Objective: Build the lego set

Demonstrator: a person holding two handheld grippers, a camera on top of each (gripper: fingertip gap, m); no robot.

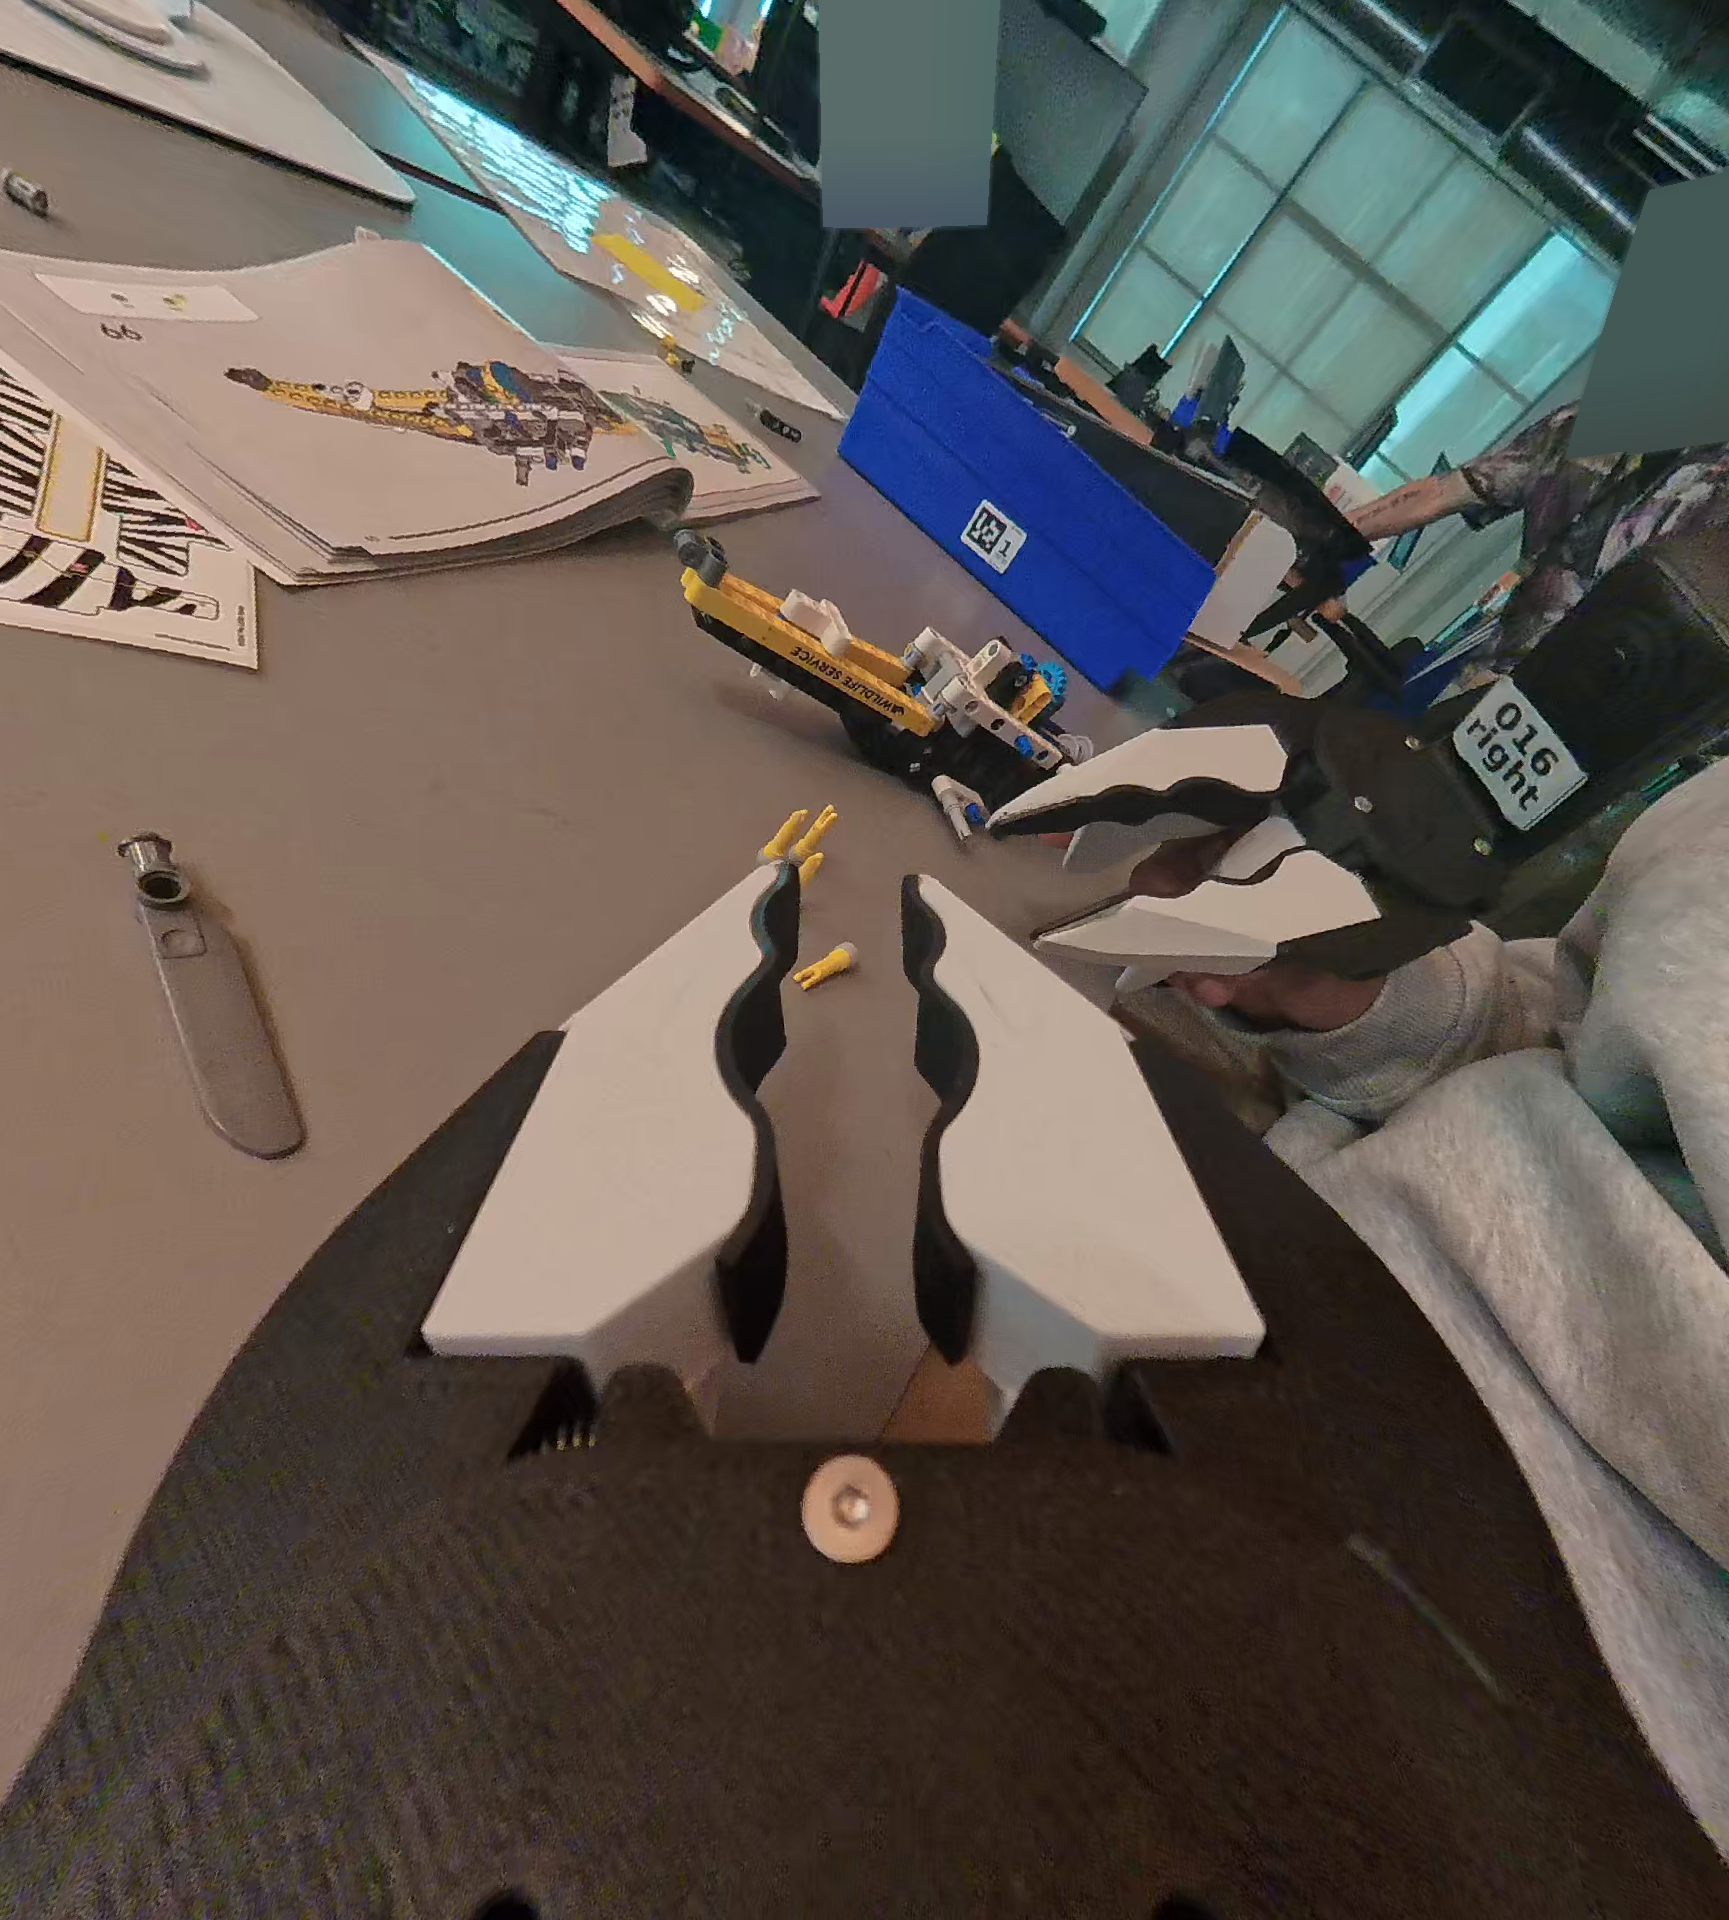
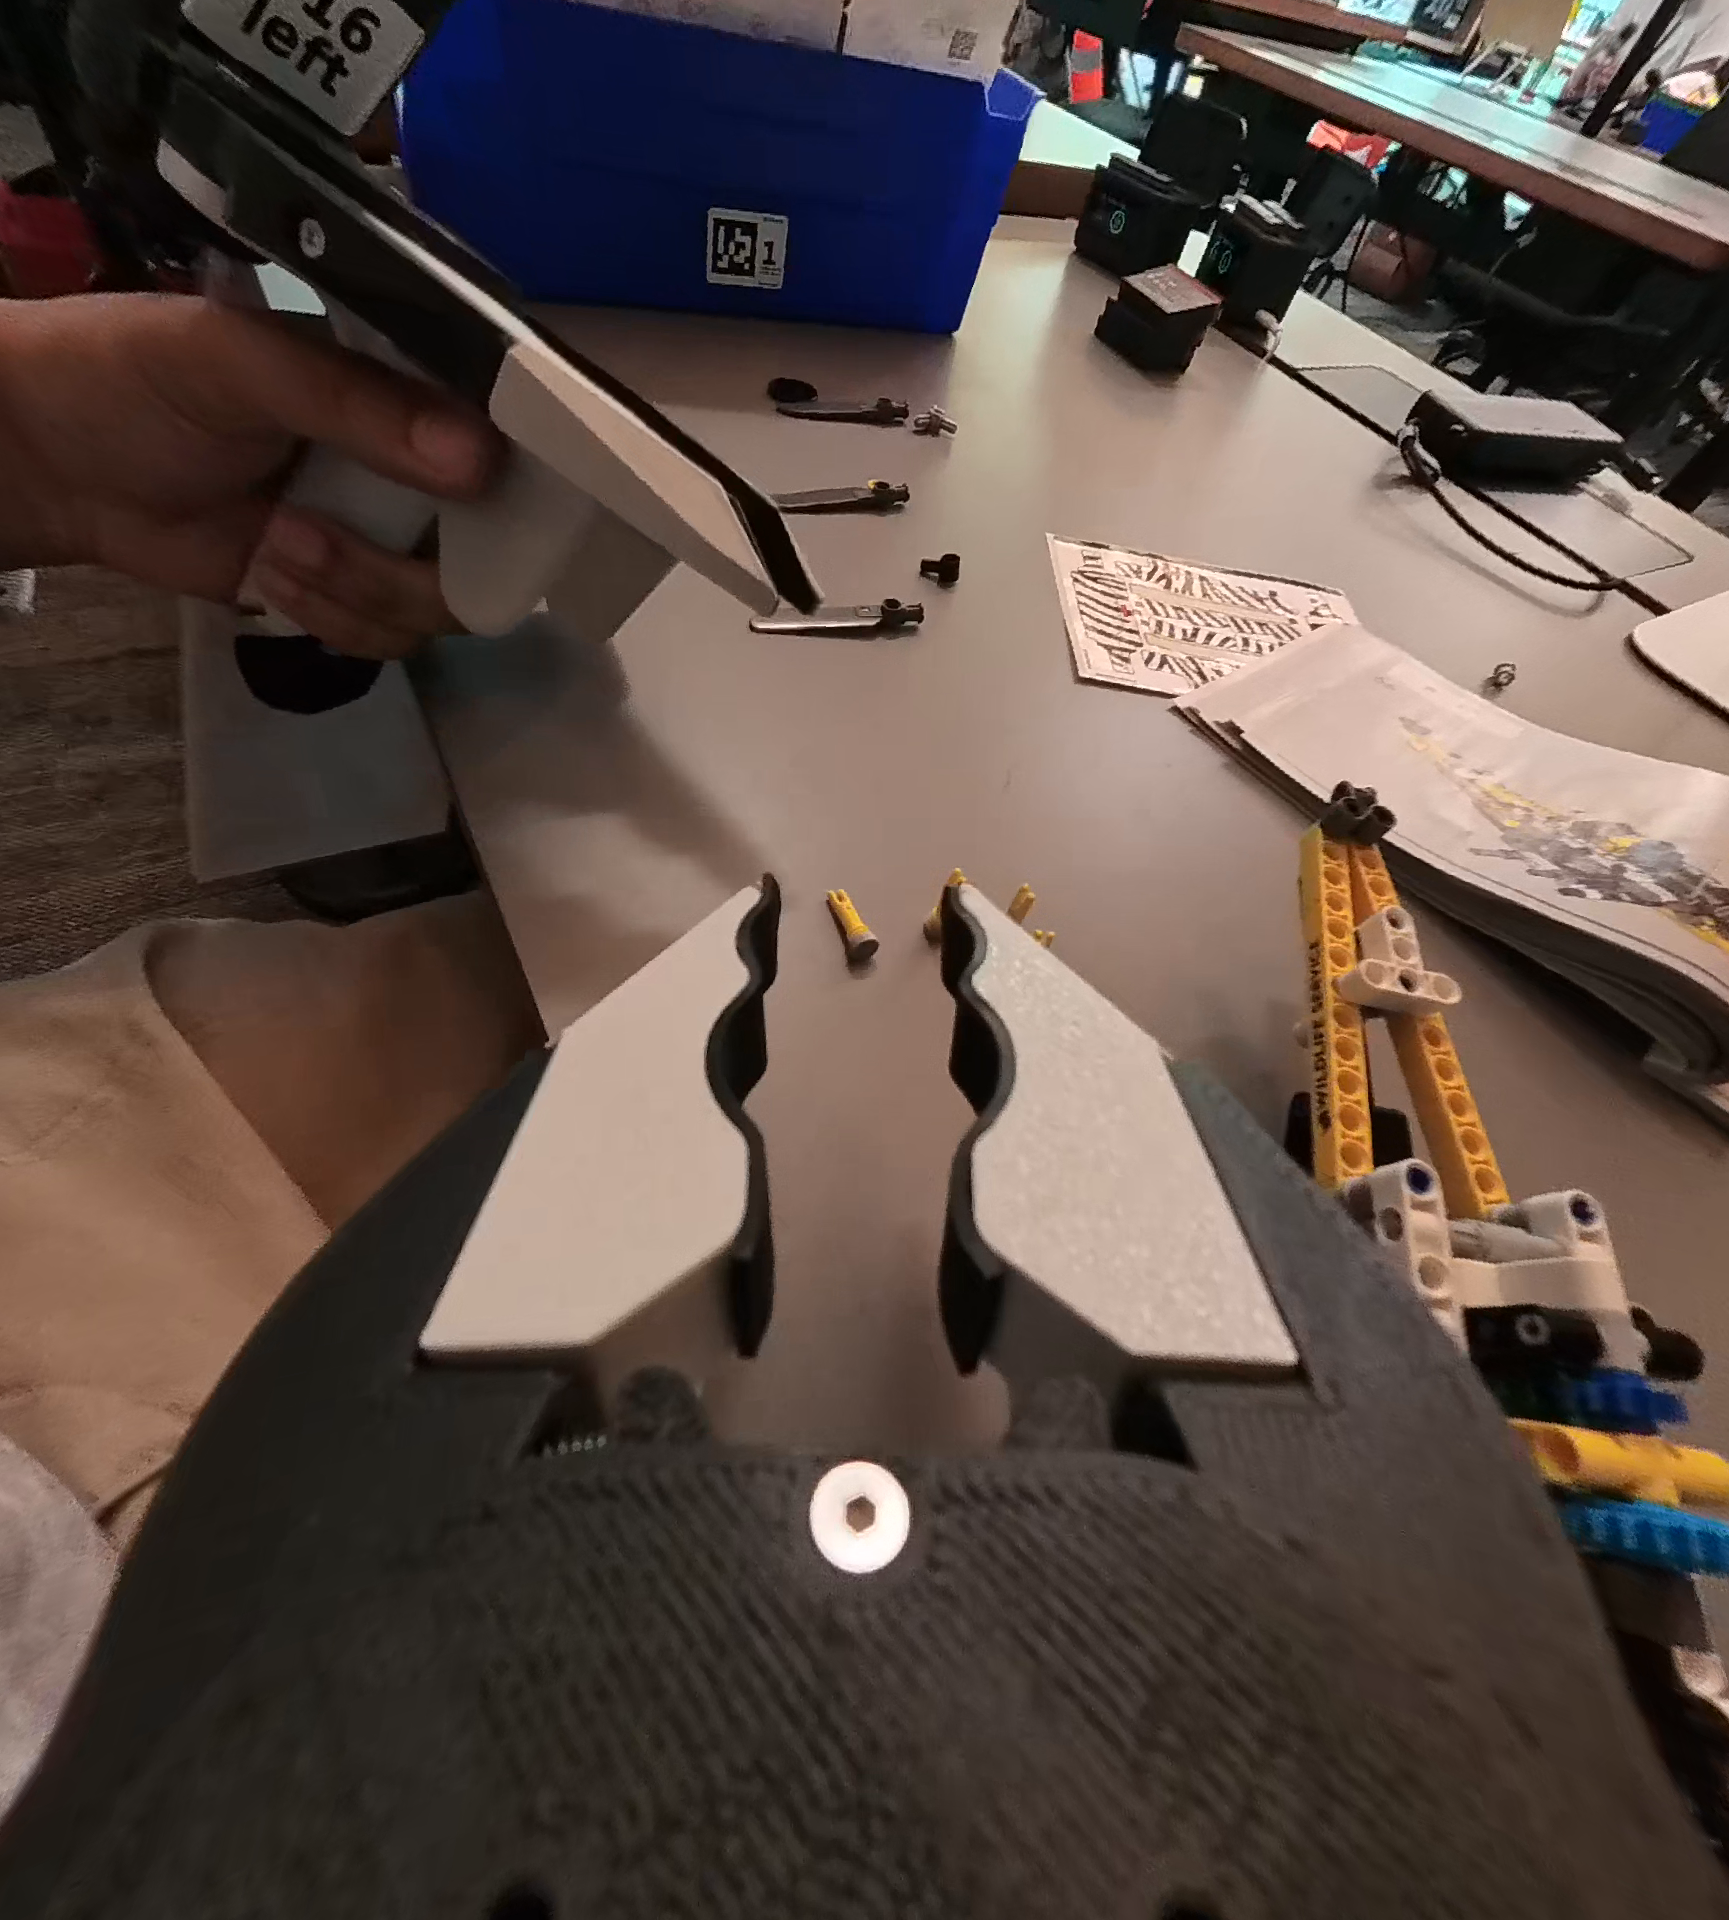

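Observation:
The half-built yellow, white and black lego model (image 1: 870, 675) lies on the grey table (image 1: 486, 790); it also shows in the right wrist view (image 2: 1379, 1049). Loose yellow pins lie in front of both grippers. One pin (image 1: 824, 964) (image 2: 852, 925) lies between the open fingers in each view, and a few more (image 1: 798, 836) (image 2: 1021, 904) lie just beyond. My left gripper (image 1: 849, 883) is open and empty above the table. My right gripper (image 2: 858, 894) is open and empty. Each also shows in the other's view, the right (image 1: 1016, 883) and the left (image 2: 792, 597).
An open instruction booklet (image 1: 372, 416) (image 2: 1566, 852) and a striped sticker sheet (image 1: 39, 499) (image 2: 1182, 613) lie on the table. Grey blade pieces (image 1: 205, 1008) (image 2: 839, 620) lie loose. A blue bin (image 1: 1026, 520) (image 2: 694, 156) stands at the back. Black boxes (image 2: 1161, 312) and a power brick (image 2: 1504, 431) sit far right. There is about 7 cm between the tips of the two grippers. The pin (image 2: 852, 925) lies around 6 cm away from my right fingertips. It turns up in the left wrist view (image 1: 833, 967) as well.

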